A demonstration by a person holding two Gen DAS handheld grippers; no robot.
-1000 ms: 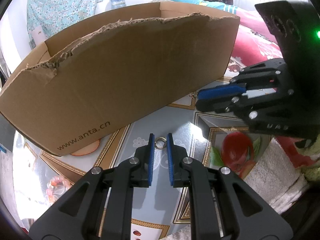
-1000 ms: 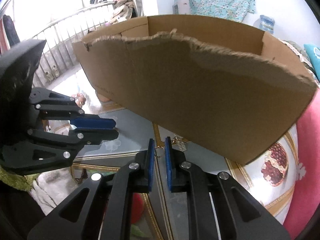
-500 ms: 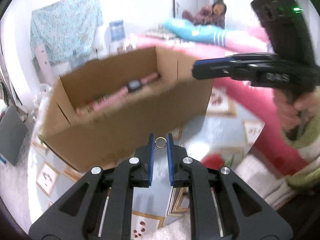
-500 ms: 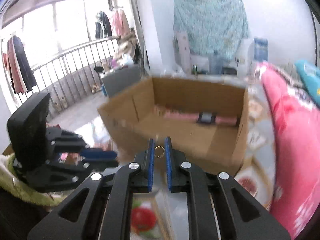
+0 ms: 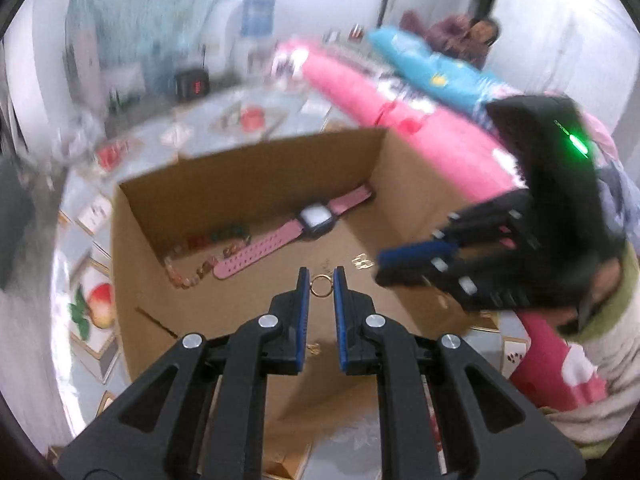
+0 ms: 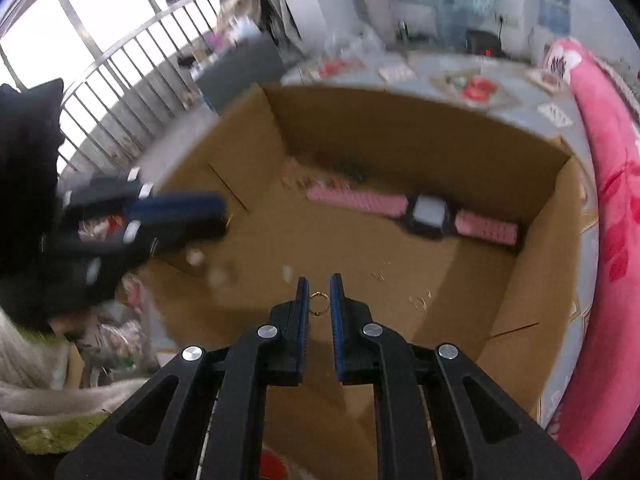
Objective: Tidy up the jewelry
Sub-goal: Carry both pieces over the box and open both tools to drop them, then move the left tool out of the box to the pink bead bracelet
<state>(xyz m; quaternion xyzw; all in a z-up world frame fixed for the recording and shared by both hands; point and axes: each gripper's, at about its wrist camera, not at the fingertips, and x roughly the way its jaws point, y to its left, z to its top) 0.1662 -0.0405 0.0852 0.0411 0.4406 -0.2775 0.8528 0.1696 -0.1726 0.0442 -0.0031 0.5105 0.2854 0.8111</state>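
The left tool (image 5: 321, 285) pinches a small gold ring (image 5: 320, 286) between the tips of its two blue pads (image 5: 303, 292). The right tool (image 6: 319, 294) does the same with another little gold ring (image 6: 319, 303), squeezed at the tips of its own pads. Both tools point down into an open cardboard box (image 5: 256, 168) that sits on the worktop (image 5: 86, 240). Ahead of the left tool, a pink watch (image 5: 296, 228) with a dark face lies flat along the far wall of the box. Just left of the watch, some beads (image 5: 200, 256) lie on the box floor; they are blurry. A few small gold bits (image 5: 362, 262) lie on the cardboard just ahead and to the right of the left tool. In the right wrist view, tiny gold pieces (image 6: 418, 300) lie on the box floor a bit to the right of the right tool. A pink blanket (image 6: 612, 200) lies beside the box, off to the right of that tool.
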